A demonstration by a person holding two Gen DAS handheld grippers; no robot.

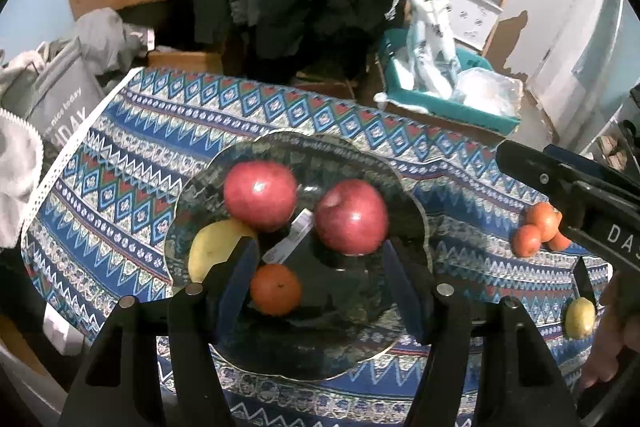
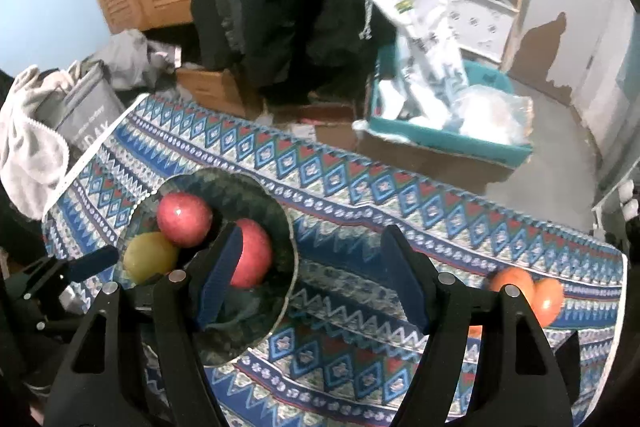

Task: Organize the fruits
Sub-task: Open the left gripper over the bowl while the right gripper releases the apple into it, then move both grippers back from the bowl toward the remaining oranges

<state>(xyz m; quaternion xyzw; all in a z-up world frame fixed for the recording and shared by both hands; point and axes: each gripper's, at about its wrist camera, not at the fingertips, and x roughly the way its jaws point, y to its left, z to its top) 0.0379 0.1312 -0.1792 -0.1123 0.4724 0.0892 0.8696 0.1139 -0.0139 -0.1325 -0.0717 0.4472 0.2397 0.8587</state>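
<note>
One glass plate [image 1: 416,211] holds two red apples [image 1: 260,195], a yellow pear [image 1: 212,247] at 8 o'clock and one orange [image 1: 275,289] at 6 o'clock. On the desk's patterned cloth [image 1: 120,187], three more oranges [image 1: 540,227] cluster at 3 o'clock, with one lemon [image 1: 579,317] at 4 o'clock. Two tongs are visible.

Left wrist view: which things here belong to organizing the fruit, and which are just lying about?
Job:
glass plate
two red apples
yellow fruit on plate
orange on plate
loose oranges
loose yellow fruit

Lying about:
teal box
grey bag
</note>
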